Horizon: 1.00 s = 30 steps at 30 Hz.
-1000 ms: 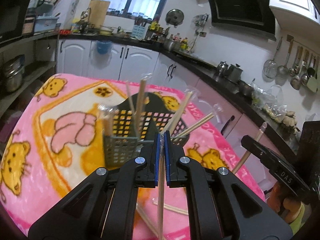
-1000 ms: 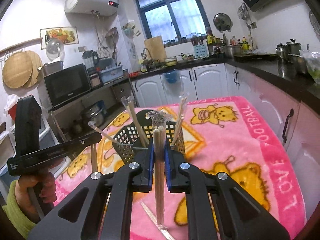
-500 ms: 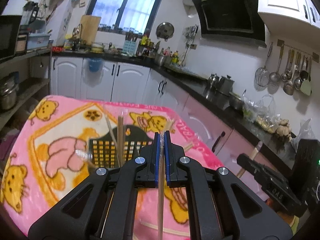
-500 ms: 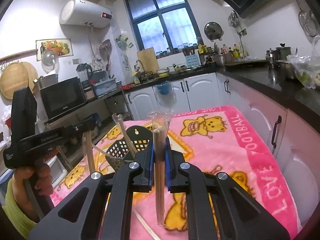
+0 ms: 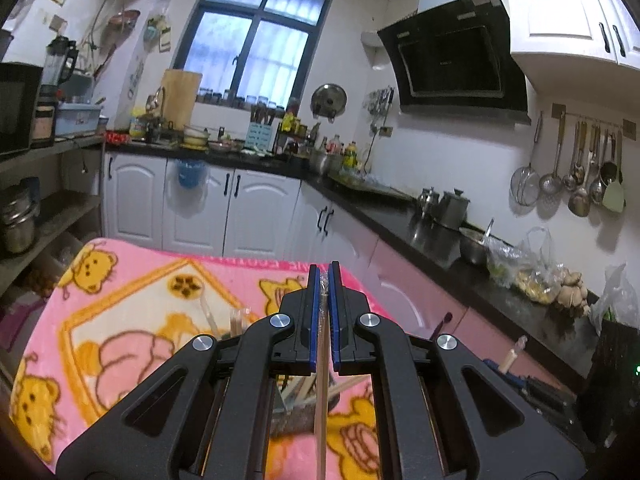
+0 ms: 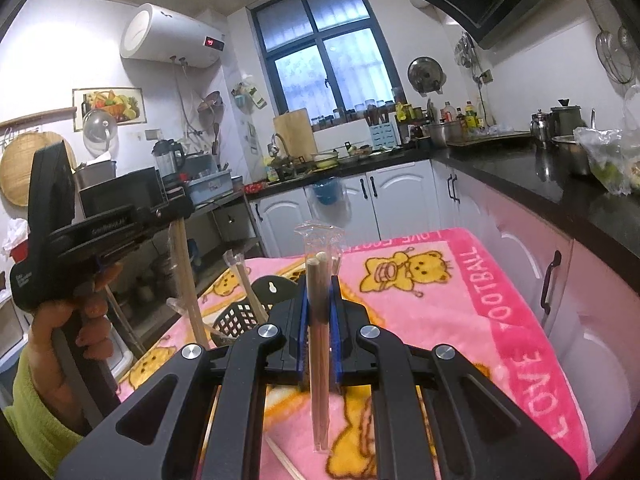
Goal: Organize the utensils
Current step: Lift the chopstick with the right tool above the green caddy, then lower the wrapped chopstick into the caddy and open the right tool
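My left gripper (image 5: pixel 324 280) is shut on a wrapped pair of wooden chopsticks (image 5: pixel 321 392) that hangs down between its blue pads. My right gripper (image 6: pixel 319 286) is shut on another wrapped pair of chopsticks (image 6: pixel 319 340), held upright with the plastic sleeve sticking up. The black mesh utensil basket (image 6: pixel 236 320) stands on the pink blanket with several wrapped chopsticks in it; in the left wrist view it is mostly hidden under the gripper (image 5: pixel 296 416). The left gripper also shows at the left of the right wrist view (image 6: pixel 176 216), above the basket.
The pink cartoon blanket (image 6: pixel 460 300) covers the table. Loose chopsticks (image 6: pixel 284 460) lie on it near the front. White cabinets (image 5: pixel 256 208) and a black counter (image 5: pixel 440 232) with pots and bags run behind and to the right. Shelves (image 5: pixel 48 208) stand at the left.
Both grippers have lifted up and away from the basket, each still holding its chopsticks. The basket has dropped low in both views and is now mostly hidden in the left wrist view.
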{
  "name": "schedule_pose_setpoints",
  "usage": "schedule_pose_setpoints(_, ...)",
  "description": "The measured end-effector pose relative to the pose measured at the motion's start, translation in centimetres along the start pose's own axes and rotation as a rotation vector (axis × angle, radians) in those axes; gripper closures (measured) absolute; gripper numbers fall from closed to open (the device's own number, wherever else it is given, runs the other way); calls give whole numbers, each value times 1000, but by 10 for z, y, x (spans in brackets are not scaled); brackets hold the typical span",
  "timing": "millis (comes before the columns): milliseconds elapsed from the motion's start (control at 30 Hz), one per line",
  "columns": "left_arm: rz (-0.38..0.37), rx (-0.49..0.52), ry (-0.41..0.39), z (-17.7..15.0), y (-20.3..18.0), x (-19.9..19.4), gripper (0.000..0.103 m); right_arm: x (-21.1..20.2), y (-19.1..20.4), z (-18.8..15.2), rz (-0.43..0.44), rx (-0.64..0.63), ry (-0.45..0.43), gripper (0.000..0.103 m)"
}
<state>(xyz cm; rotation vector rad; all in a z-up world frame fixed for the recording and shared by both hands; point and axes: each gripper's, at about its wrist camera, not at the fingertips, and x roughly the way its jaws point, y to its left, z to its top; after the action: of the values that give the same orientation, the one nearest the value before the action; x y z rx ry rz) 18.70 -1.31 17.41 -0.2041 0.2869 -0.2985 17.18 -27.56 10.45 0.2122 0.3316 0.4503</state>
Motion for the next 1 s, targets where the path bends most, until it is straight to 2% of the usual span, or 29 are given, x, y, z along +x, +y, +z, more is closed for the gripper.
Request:
schedule_pose_setpoints(667,72,14,-139,43,10,21,101,32,36,46,50,-83,-63,94)
schedule_pose_setpoints(1000,116,38,-161,46,19,43,101,61,36,72,30,-94,-88,94)
